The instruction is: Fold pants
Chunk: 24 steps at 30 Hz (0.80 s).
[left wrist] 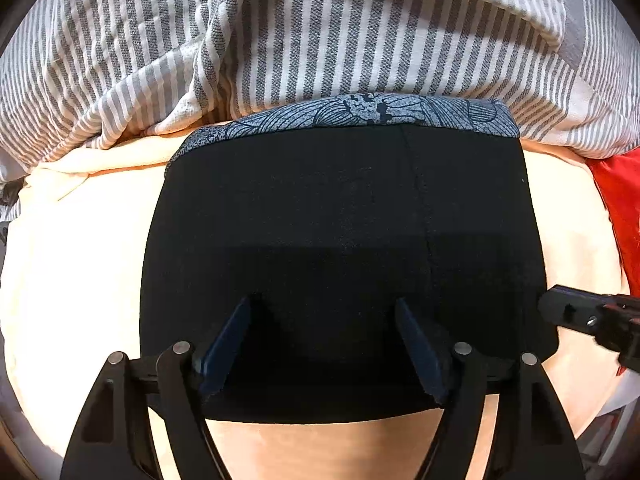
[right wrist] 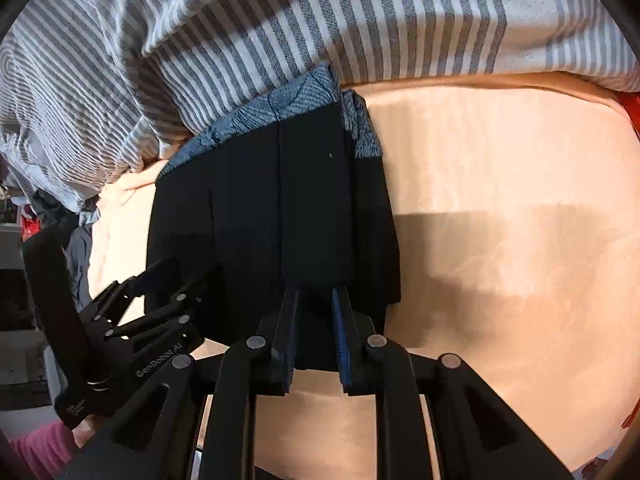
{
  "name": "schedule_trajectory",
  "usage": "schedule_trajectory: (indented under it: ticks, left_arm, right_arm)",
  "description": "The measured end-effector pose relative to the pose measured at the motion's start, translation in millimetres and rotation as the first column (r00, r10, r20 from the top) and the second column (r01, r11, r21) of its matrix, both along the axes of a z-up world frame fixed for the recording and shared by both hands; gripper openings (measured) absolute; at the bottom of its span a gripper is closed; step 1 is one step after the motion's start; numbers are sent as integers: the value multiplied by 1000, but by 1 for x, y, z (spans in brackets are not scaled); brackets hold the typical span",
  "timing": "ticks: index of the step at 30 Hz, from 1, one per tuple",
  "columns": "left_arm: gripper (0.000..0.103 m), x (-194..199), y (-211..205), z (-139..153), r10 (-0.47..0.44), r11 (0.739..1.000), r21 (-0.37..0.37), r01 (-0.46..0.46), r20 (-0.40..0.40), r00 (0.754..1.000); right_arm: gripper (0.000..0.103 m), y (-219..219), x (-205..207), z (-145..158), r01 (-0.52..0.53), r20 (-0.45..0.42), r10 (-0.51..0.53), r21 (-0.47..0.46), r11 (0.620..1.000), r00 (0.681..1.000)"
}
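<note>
The black pants (left wrist: pixel 344 240) lie on the peach sheet (left wrist: pixel 80 260) as a compact, squared rectangle, several layers deep, with a blue printed fabric (left wrist: pixel 360 114) showing at the far edge beyond the fingertips, either a waistband or a separate garment underneath; I cannot tell which; a striped grey-and-white duvet (left wrist: pixel 280 32) is bunched just past that edge. The left gripper (left wrist: pixel 322 308) stands over the near part of the stack with its fingers spread wide, the black cloth lying between and beneath them, nothing pinched. The right gripper (right wrist: pixel 316 298) sits at the near right corner of the stack, its fingers drawn close with a narrow gap; dark cloth shows in that gap, but whether the pads (right wrist: pixel 342 320) actually bite it cannot be told from either view. In the left view the right gripper's tip shows just beside the stack's right edge. Judgement: the folding is largely done; the edges line up, no leg trails loose, and the seams run straight along the top layer; what is left appears to be, at most, a final pressing or squaring of the near edge and letting go; a red item (left wrist: pixel 620 208) lies off to the right, apart from the work.
</note>
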<state>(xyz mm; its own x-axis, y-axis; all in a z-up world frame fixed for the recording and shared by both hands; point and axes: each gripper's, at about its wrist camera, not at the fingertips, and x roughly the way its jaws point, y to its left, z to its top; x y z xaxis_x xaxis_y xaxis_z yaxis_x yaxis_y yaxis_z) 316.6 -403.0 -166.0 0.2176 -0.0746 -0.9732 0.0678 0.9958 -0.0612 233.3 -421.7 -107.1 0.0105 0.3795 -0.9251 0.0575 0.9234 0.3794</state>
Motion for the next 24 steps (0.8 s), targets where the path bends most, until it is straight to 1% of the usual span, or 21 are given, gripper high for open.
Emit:
schedule_trajectory:
  ticks: [3, 6, 8, 9, 10, 11, 14, 17, 22, 24]
  left_arm:
    - [76, 0, 0, -1, 2, 1000, 1, -2, -2, 1000]
    - [76, -2, -1, -1, -3, 1000, 6, 3, 2, 1000]
    - [76, -3, -2, 0, -3, 1000, 6, 3, 2, 1000]
    - [76, -3, -3, 0, -4, 1000, 8, 4, 2, 1000]
    - [76, -3, -2, 0, -5, 1000, 8, 5, 2, 1000]
    - [76, -4, -3, 0, -6, 1000, 9, 6, 1, 1000]
    - [76, -4, -2, 0, -8, 1000, 9, 8, 0, 1000]
    - [76, -5, -1, 1, -9, 1000, 6, 9, -6, 1000]
    - [76, -9, 5, 7, -14, 1000, 7, 14, -20, 1000]
    - [76, -10, 9, 11, -17, 1000, -8, 17, -23, 1000]
  right_arm:
    - [18, 2, -1, -10, -17, -14, 17, -42, 999, 1000]
    - [19, -2, 0, -18, 10, -24, -11, -33, 999, 1000]
    - [19, -3, -1, -18, 8, -19, -9, -30, 1000, 1000]
    - [23, -3, -1, -18, -3, -13, 3, -35, 999, 1000]
    - [32, -3, -2, -17, -14, -9, 13, -53, 998, 1000]
    - [32, -4, -3, -18, -17, -8, 16, -66, 998, 1000]
    - [32, -11, -3, -20, 24, -20, -25, -46, 999, 999]
    - [33, -8, -4, -19, 11, -9, -12, -66, 998, 1000]
    - [35, -11, -4, -18, 19, -15, -20, -64, 998, 1000]
    - [35, -10, -3, -16, 18, -22, -19, -67, 998, 1000]
